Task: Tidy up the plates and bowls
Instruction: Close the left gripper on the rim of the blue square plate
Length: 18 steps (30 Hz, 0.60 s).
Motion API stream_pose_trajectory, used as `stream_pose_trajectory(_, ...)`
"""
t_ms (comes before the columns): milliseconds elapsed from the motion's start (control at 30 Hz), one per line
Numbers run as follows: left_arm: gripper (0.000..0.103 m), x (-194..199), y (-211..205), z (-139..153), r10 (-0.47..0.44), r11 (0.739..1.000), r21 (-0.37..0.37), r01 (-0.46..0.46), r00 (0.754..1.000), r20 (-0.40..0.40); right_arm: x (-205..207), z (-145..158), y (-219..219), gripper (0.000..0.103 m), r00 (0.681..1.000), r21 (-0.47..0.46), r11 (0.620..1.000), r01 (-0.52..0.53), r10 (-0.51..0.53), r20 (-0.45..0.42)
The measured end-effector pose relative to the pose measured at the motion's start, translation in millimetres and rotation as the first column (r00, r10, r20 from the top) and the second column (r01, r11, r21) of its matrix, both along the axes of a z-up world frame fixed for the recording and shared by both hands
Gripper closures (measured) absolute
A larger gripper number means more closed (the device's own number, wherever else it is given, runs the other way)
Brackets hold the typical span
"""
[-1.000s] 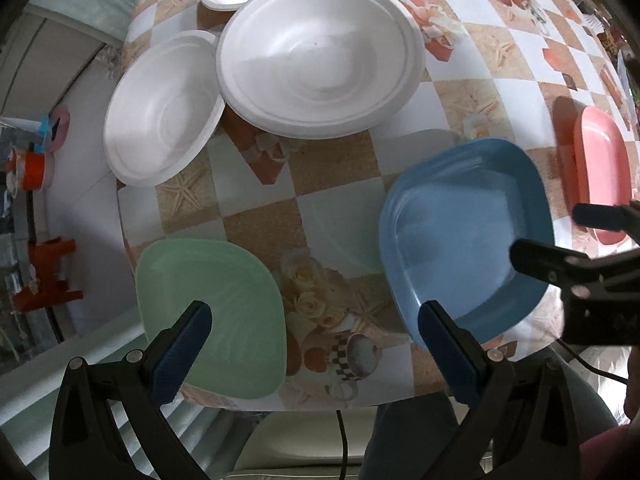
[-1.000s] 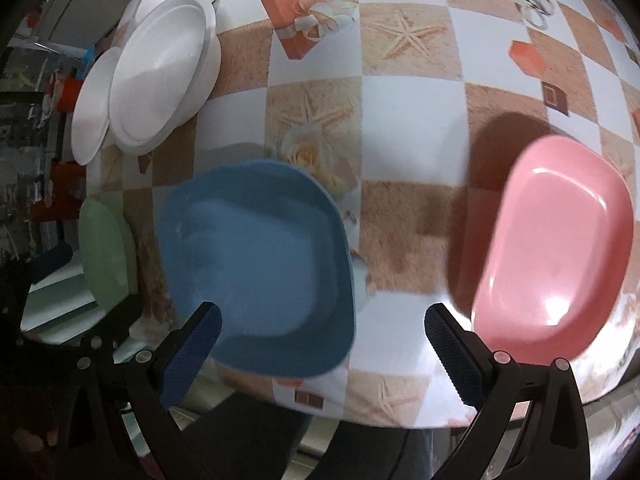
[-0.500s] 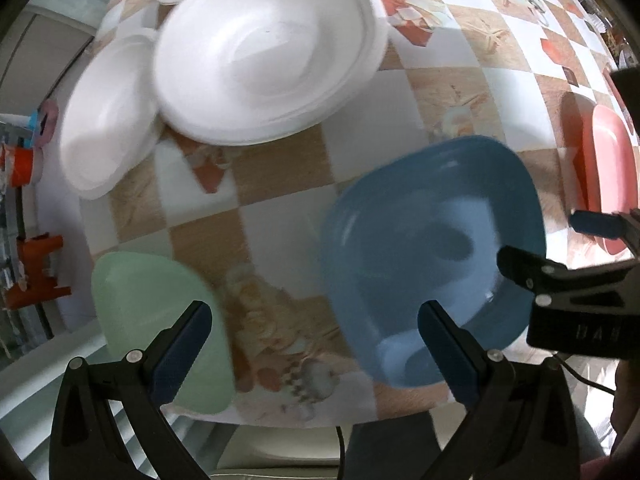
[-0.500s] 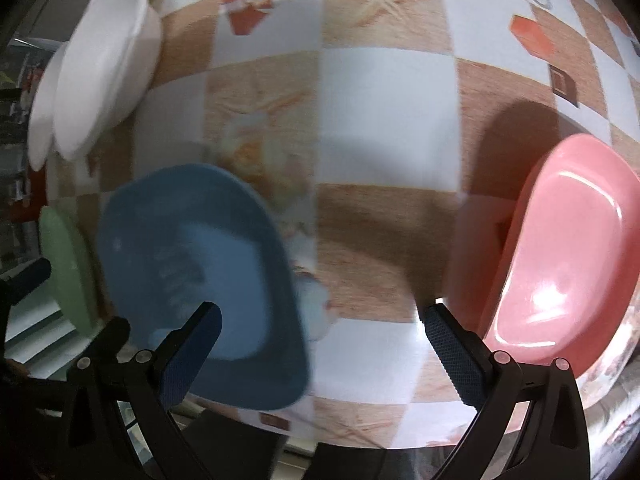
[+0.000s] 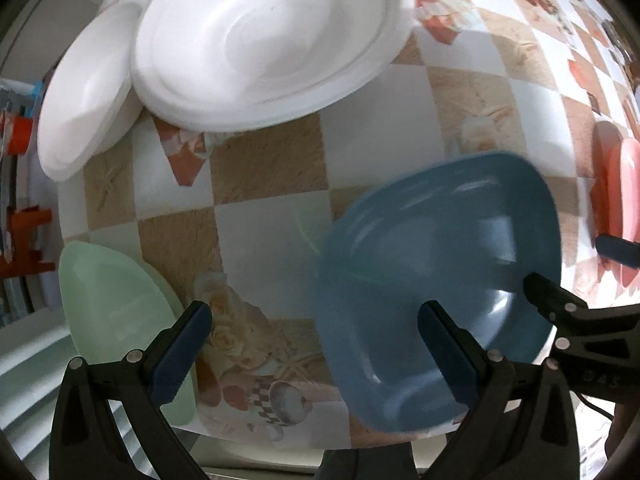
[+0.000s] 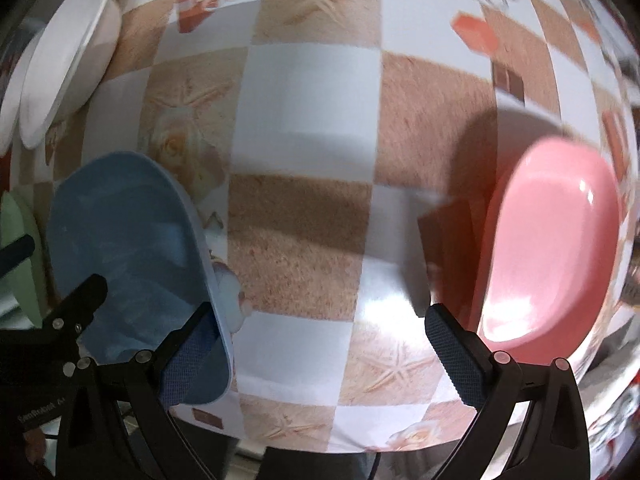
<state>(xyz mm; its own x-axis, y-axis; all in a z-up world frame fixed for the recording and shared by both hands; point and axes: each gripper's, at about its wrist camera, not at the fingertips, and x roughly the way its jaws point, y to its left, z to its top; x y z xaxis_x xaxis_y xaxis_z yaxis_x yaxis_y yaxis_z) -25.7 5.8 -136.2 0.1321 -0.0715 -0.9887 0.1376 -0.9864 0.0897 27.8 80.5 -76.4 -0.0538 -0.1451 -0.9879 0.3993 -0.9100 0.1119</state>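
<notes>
Left wrist view, left to right: green plate (image 5: 116, 308) at the table's (image 5: 380, 152) near left edge, partly behind the left finger pad. White bowl (image 5: 86, 92) at the far left, overlapped by a larger white plate (image 5: 268, 36). Left gripper (image 5: 314, 354) jaws wide apart, holding nothing; the right pad sits over the blue plate (image 5: 440, 276). Blue plate near the front edge, blurred; possibly tilted, cannot confirm. Pink plate (image 5: 628, 208) only a sliver at the right rim.

Right wrist view: blue plate at lower left, its near corner behind the left pad. Right gripper (image 6: 322, 350) jaws also wide apart, empty, over bare checkered cloth. Pink plate at right, just beyond the right pad, well apart from the blue one.
</notes>
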Motion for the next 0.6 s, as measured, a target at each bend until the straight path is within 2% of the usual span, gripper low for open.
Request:
stream_pose_trajectory(67,0.0,4,-6,-11,0.013,1.0,-0.005,-0.013,1.0,0.02,-2,0,-6,0.001,1.0,-0.004,1.0,0.0,0.0,0.009)
stream_pose_trajectory(267,0.002,14,-9,-23,0.009,1.0,-0.014,-0.009,1.0,0.014,0,4,-15,0.0,1.0,-0.023,1.0,-0.001,0.001,-0.015)
stream_pose_trajectory(367,0.009,17,-3,-18,0.014,1.0,0.015,-0.014,1.0,0.022,4,5,-10,0.0,1.0,-0.017,1.0,-0.008,0.008,-0.005)
stream_pose_trajectory(467,0.022,19,-2,-19,0.008,0.999,0.047,-0.009,1.0,0.014,5,7,-13,0.0,1.0,-0.015,1.0,-0.006,0.006,0.017)
stream_pose_trajectory(500,0.03,20,-1,-20,0.008,0.998,0.062,-0.009,1.0,0.013,2,9,-18,0.001,1.0,-0.016,1.0,-0.007,0.008,0.013)
stream_pose_trajectory(533,0.04,20,0,-20,0.01,0.997,0.077,-0.011,1.0,0.014,8,11,-25,0.006,1.0,-0.018,1.0,-0.018,0.018,0.003)
stream_pose_trajectory(600,0.053,21,3,-23,0.003,0.995,0.102,-0.005,1.0,0.017,13,16,-45,0.016,0.998,-0.022,0.998,-0.059,0.058,-0.022)
